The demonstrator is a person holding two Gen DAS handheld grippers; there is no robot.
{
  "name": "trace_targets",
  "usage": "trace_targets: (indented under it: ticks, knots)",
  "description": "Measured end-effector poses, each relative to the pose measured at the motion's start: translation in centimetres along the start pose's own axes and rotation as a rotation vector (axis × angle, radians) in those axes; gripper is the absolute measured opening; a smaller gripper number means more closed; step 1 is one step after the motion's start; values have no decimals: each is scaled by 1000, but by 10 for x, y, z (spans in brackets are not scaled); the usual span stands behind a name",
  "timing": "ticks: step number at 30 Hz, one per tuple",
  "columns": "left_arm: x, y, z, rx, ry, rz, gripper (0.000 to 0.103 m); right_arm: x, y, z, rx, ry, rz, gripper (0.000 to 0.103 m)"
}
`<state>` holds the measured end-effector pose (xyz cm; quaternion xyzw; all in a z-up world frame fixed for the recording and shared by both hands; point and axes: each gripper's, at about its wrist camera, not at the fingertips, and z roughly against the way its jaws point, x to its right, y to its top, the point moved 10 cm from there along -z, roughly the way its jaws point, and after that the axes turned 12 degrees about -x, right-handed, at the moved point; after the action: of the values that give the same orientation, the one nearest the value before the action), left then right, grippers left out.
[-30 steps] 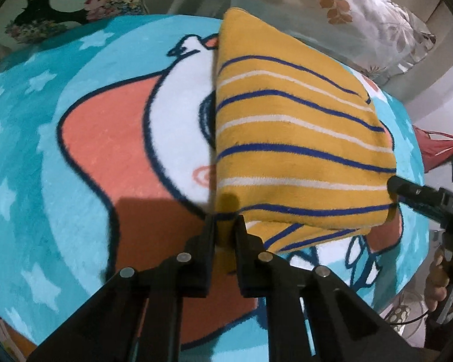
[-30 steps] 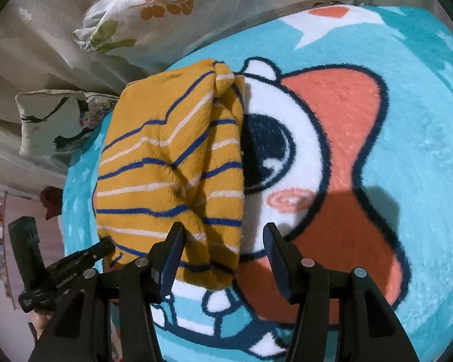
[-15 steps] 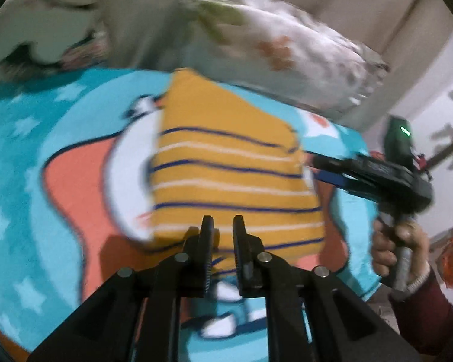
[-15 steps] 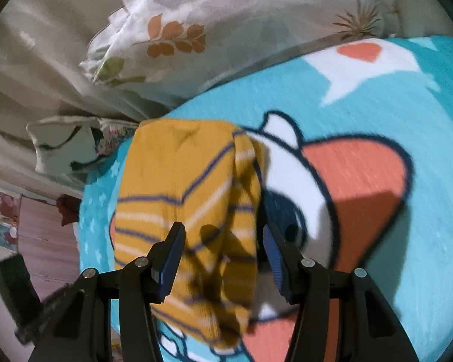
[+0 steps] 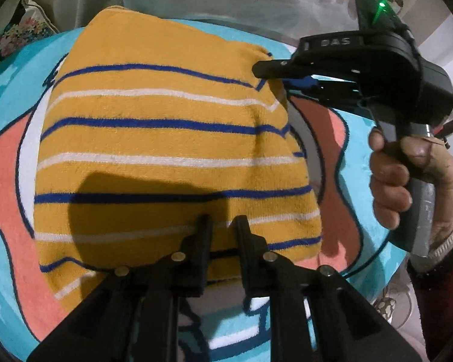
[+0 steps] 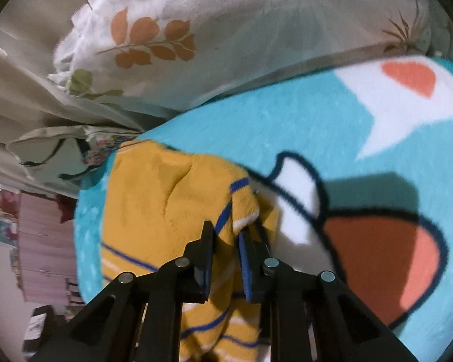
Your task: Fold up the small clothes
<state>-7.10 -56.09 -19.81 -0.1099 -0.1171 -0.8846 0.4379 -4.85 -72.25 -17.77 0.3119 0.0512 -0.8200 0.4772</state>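
A yellow garment (image 5: 166,138) with blue and white stripes lies folded on a teal cartoon blanket (image 5: 9,90). My left gripper (image 5: 223,221) sits at the garment's near edge, right of its middle. Its fingers stand a narrow gap apart with the cloth between them. My right gripper (image 5: 271,75), held by a hand (image 5: 407,175), is at the far right corner. In the right wrist view its jaws are closing, and a bunched fold of the garment (image 6: 154,205) fills the gap of the right gripper (image 6: 226,229).
A large leaf-print pillow (image 6: 226,30) lies just beyond the blanket (image 6: 256,120). A small floral pillow (image 6: 60,150) sits at the garment's far side. The blanket's edge drops off near the hand, and a room with shelves shows at the left in the right wrist view.
My left gripper slid right along the near edge, away from the left corner it pinched. My right gripper moved up to the far corner and closed from wide apart onto the cloth.
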Motion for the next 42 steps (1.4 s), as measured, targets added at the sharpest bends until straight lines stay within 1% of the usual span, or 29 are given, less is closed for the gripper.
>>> trace_targets:
  ticks: [3, 5, 6, 8, 9, 10, 12, 14, 15, 16, 17, 18, 20, 21, 22, 24, 25, 27, 30, 32, 35, 38, 40, 42]
  knots:
    - [6, -1, 1, 6, 33, -16, 16, 5, 4, -5, -11, -18, -8, 18]
    - [9, -3, 7, 11, 36, -36, 16, 10, 3, 2, -5, -4, -42, 21]
    - [11, -4, 14, 19, 31, -45, 16, 12, 3, 9, 5, 6, -56, 25]
    - [12, -7, 31, 48, 11, -49, 18, 11, 6, 29, 60, 1, -59, 26]
    - [10, -7, 40, 68, 3, -47, 23, 10, 9, 37, 82, -5, -52, 26]
    - [6, -6, 49, 91, 4, -40, 33, 7, 12, 47, 107, -3, -43, 26]
    - [-9, 1, 63, 138, 34, -8, 46, -5, 18, 56, 123, 37, -26, 26]
    - [-31, 15, 68, 163, 77, 39, 48, -17, 22, 52, 98, 73, -2, 29]
    - [-39, 20, 68, 169, 88, 61, 48, -23, 23, 43, 72, 92, 5, 32]
    - [-56, 31, 67, 176, 108, 101, 50, -26, 23, 35, 50, 106, 6, 32]
    - [-67, 36, 63, 163, 137, 133, 50, -28, 23, 22, 21, 112, 4, 32]
    - [-80, 39, 56, 132, 167, 158, 50, -24, 23, 10, -1, 87, -4, 32]
    - [-90, 36, 44, 77, 158, 158, 51, -14, 20, -8, -30, 3, -8, 32]
    - [-89, 33, 44, 74, 151, 157, 52, -10, 19, -14, -32, -33, 3, 32]
    - [-87, 32, 48, 76, 145, 144, 52, -6, 19, -13, -26, -46, 8, 32]
    - [-82, 35, 57, 94, 140, 108, 52, -4, 18, -4, -14, -34, -9, 32]
    - [-80, 40, 65, 116, 138, 94, 52, -3, 17, 5, 3, -29, -16, 32]
    - [-82, 55, 73, 133, 131, 98, 53, -7, 16, 16, 29, -24, -20, 36]
    - [-91, 85, 76, 146, 95, 129, 54, -26, 0, 37, 74, 27, 6, 41]
    - [-105, 112, 71, 153, 115, 151, 54, -39, -20, 43, 81, 40, 37, 44]
    - [-121, 135, 50, 99, 155, 164, 54, -56, -52, 41, 67, 29, 92, 44]
    - [-122, 137, 37, 78, 167, 159, 54, -67, -86, 32, 10, 42, 153, 44]
    - [-117, 135, 41, 88, 165, 146, 54, -63, -100, 28, 0, 3, 155, 44]
    - [-102, 125, 55, 115, 147, 108, 54, -39, -108, 27, -5, -52, 93, 44]
